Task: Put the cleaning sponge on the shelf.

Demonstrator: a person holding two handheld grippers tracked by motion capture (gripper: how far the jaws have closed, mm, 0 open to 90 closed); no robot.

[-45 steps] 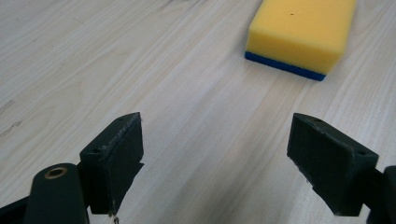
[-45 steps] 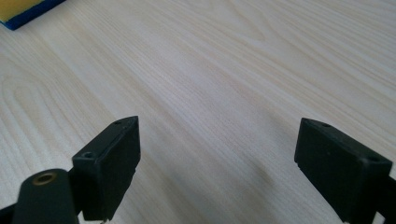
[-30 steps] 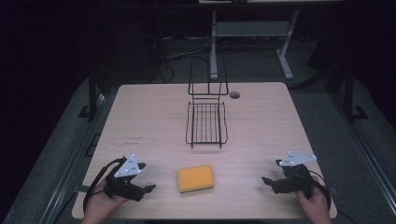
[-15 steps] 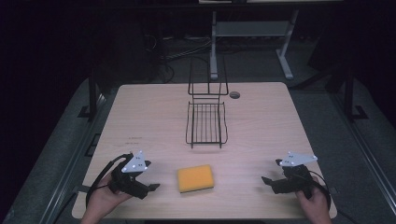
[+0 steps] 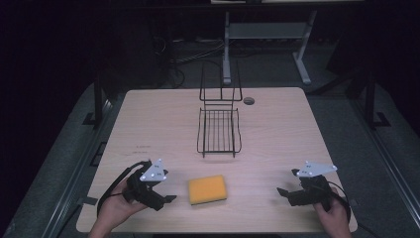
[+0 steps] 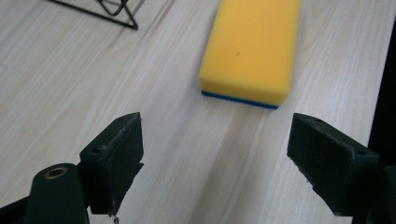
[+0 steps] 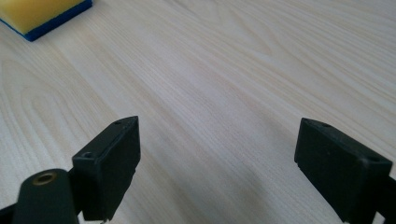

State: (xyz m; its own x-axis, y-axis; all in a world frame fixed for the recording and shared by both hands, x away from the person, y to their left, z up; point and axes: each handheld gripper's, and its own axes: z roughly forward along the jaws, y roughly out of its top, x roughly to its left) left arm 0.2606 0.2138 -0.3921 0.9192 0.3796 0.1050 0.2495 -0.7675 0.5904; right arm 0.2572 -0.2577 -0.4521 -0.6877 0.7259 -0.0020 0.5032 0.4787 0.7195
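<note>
Lying flat on the table [image 5: 277, 129], the yellow sponge [image 5: 207, 189] with its blue underside is sitting near the front edge, untouched and apart from both tools. The left tool [image 5: 166, 194] is resting just beside it on the person's left, jaws spread wide and aimed toward its short end; in the left gripper view the sponge [image 6: 252, 46] is lying a little ahead of the open jaws, not yet between them. The right tool [image 5: 286, 191] is sitting well apart on the other side, also wide open and holding nothing, with only a corner of the sponge [image 7: 44, 14] showing at the far edge of its own view.

Behind the sponge, toward the middle of the table, a black wire rack [image 5: 219, 130] is standing empty.

Judging from this, the work is only at its start: the left tool looks to be lining up for a grasp, but no contact is made and nothing is lifted. The closing of the jaws, the lift and any placing, perhaps into the rack, are all left to do.
</note>
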